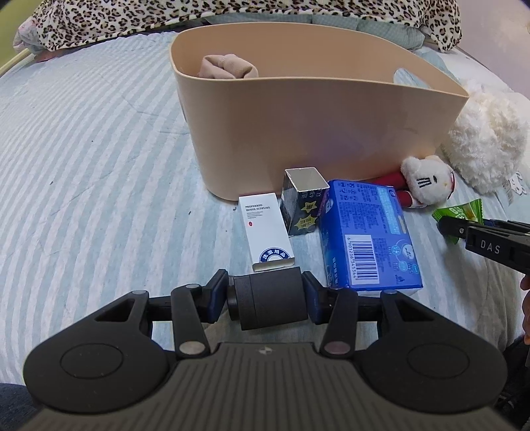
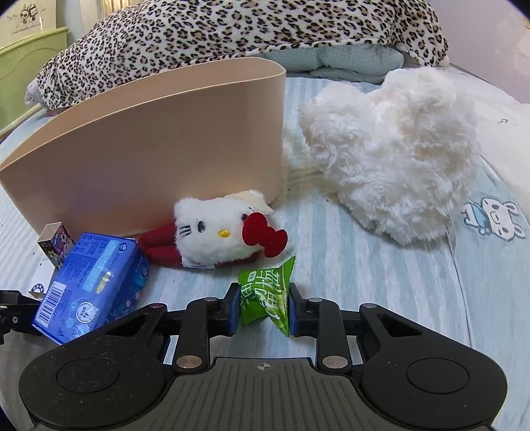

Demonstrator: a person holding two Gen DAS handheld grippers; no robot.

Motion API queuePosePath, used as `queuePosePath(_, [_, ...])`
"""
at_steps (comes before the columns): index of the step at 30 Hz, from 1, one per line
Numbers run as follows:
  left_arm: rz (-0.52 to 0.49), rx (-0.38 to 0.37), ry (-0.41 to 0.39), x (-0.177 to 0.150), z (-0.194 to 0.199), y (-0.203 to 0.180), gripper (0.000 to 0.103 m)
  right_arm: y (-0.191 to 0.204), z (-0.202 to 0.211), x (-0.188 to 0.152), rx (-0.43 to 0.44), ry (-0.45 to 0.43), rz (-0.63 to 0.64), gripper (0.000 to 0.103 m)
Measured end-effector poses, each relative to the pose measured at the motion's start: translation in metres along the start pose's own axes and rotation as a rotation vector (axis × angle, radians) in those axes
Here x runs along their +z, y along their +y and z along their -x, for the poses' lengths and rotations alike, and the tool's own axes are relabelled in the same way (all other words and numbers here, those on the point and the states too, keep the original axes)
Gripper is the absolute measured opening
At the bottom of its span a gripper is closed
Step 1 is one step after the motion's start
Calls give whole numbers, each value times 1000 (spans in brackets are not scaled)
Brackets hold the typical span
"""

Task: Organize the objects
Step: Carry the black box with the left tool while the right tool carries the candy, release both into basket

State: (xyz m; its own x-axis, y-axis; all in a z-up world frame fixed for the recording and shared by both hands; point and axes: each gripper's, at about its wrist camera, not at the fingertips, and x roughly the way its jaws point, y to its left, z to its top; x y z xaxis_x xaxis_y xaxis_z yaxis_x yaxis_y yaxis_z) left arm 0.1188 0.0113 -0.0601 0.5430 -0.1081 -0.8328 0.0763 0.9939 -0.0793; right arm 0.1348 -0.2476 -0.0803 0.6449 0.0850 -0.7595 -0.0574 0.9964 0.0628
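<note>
The left tongs (image 1: 269, 302) are closed on a dark grey cylinder (image 1: 270, 300), held crosswise between their pads just above the striped bed (image 1: 82, 165), right in front of the white box (image 1: 266, 237) and blue tissue pack (image 1: 369, 235). The right tongs (image 2: 264, 306) pinch a green snack packet (image 2: 266, 293) near the white cat plush (image 2: 212, 228). The beige bin (image 1: 318, 132) stands behind them, a rolled beige cloth (image 1: 228, 68) inside.

You are working over a bed with a pale blue-and-white striped sheet (image 1: 99, 149); a leopard-print blanket (image 2: 232, 30) is lying along its far edge, a green cabinet (image 2: 29, 63) standing beyond.
</note>
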Motion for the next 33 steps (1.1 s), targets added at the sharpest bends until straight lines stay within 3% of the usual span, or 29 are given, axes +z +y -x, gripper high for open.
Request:
queuePosePath(17, [9, 10, -150, 21, 57, 16, 49, 10, 70, 22, 82, -199, 5, 25])
queuePosePath(28, [-30, 43, -310, 68, 91, 17, 49, 40, 92, 66, 94, -361, 62, 25])
queuePosePath(33, [-28, 51, -337, 100, 88, 19, 49, 63, 86, 81, 97, -388, 117, 25])
